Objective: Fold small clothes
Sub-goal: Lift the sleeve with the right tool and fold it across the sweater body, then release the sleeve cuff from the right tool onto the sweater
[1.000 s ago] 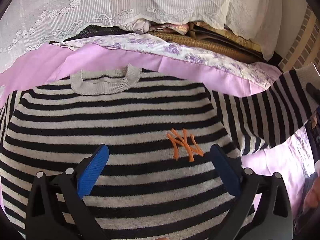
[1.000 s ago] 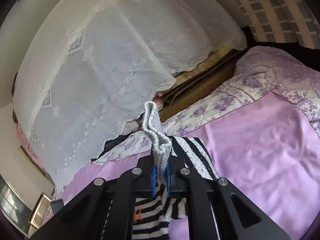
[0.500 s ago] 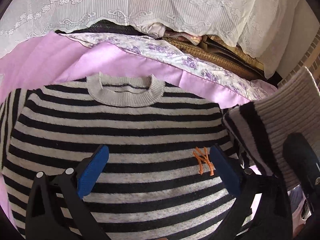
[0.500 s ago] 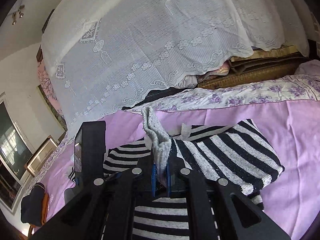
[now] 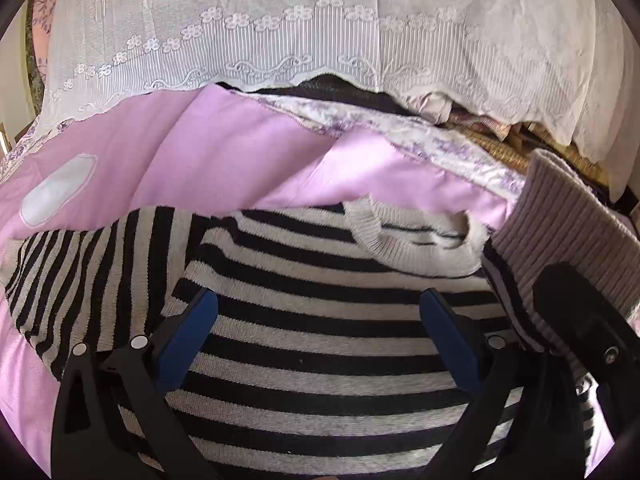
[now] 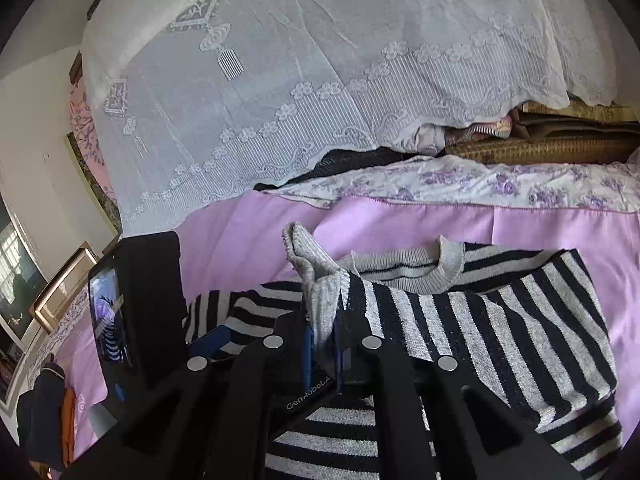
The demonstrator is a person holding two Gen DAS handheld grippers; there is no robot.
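Observation:
A black-and-grey striped sweater (image 5: 320, 272) lies flat on the pink sheet (image 5: 200, 160), its grey collar (image 5: 416, 248) pointing away from me. My left gripper (image 5: 320, 332) hovers open over the chest, with nothing between its blue pads. My right gripper (image 6: 322, 332) is shut on the grey ribbed cuff (image 6: 316, 280) of one sleeve. That striped sleeve (image 6: 500, 340) is drawn across the sweater's body. In the left wrist view the cuff (image 5: 560, 216) shows at the right edge. The other sleeve (image 5: 92, 272) lies spread out to the left.
A white lace cloth (image 5: 320, 40) hangs over stacked bedding and woven mats (image 6: 540, 148) at the back. A floral sheet border (image 6: 480, 184) runs along the far side. Picture frames (image 6: 60, 288) and dark clothes (image 6: 44, 412) sit at the left.
My right gripper has carried the sleeve leftwards over the sweater's body, covering the orange logo. My left gripper has also shifted left, bringing the other sleeve into view.

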